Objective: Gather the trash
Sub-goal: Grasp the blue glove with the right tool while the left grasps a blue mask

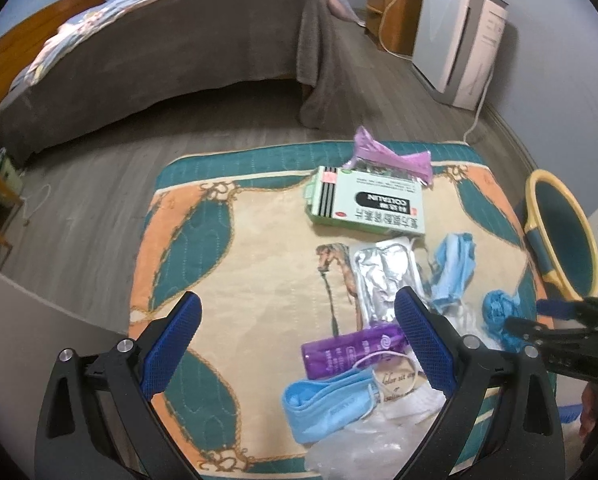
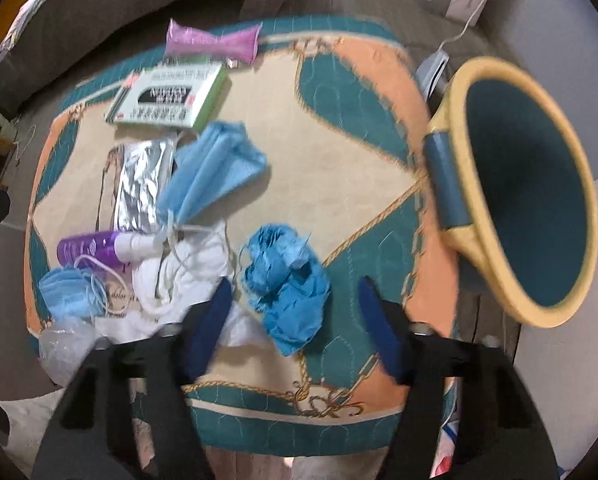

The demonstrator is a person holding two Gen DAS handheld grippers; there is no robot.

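Trash: crumpled deep-blue wad (image 2: 287,284), creased and ragged, on patterned table (image 2: 339,152) | Beside wad: white tissue (image 2: 187,276), pale-blue mask (image 2: 215,168), yellow-rimmed bin (image 2: 515,184) past table edge | Right tool (image 2: 295,304): part-open astride wad, pads not touching | Left tool (image 1: 299,344): wide open, empty

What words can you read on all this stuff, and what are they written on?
"COLTALIN": upside down, in the black band on the green and white medicine box.
Chinese characters and small print on the same box: too small to read for sure.
White writing on the purple bottle: too blurred.
Cursive script printed on the mat, beside the blue face mask: partly covered, unreadable.
Nothing else has readable words.
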